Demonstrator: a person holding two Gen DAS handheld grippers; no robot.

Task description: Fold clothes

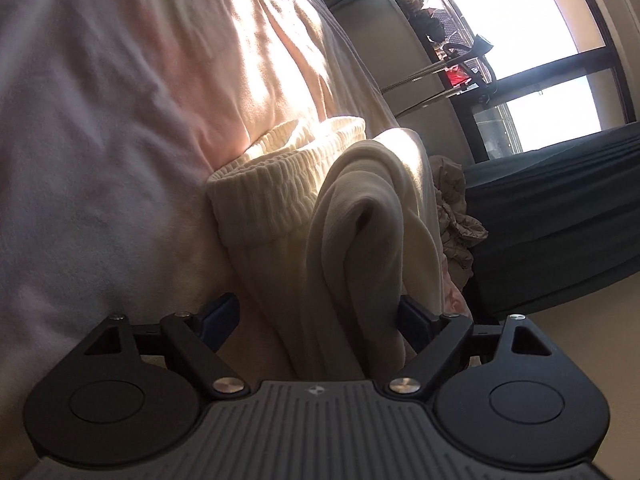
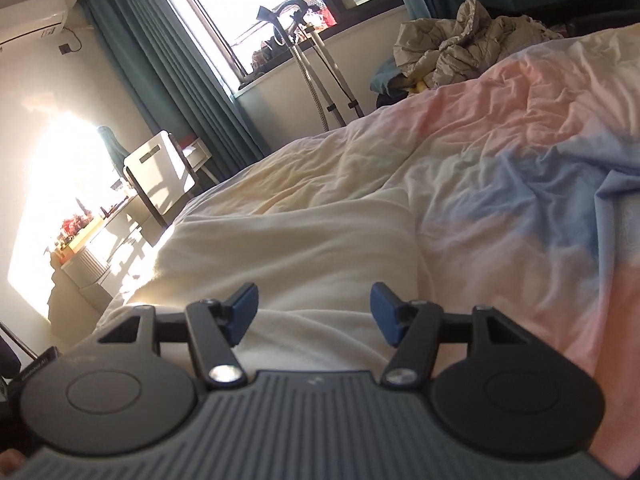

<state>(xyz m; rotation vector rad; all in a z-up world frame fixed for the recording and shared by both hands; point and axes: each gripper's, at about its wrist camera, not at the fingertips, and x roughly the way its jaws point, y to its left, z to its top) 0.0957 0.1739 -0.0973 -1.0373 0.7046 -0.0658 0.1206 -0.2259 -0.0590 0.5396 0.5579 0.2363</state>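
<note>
Cream garment on bed; both grippers spread wide, nothing clamped.

Left gripper (image 1: 318, 316): jaws wide apart, a bunched fold of the cream garment (image 1: 352, 240) lying between the blue pads (image 1: 224, 312), not pinched. Ribbed waistband (image 1: 276, 184) lies beyond the fold, on the pastel bedsheet (image 1: 100, 140). Right gripper (image 2: 314, 314): jaws wide apart, low over the flat cream cloth (image 2: 288, 248); contact with it cannot be told. Crumpled grey-beige pile (image 2: 452, 52) at the bed's far end, near the window. No containers discernible.
</note>
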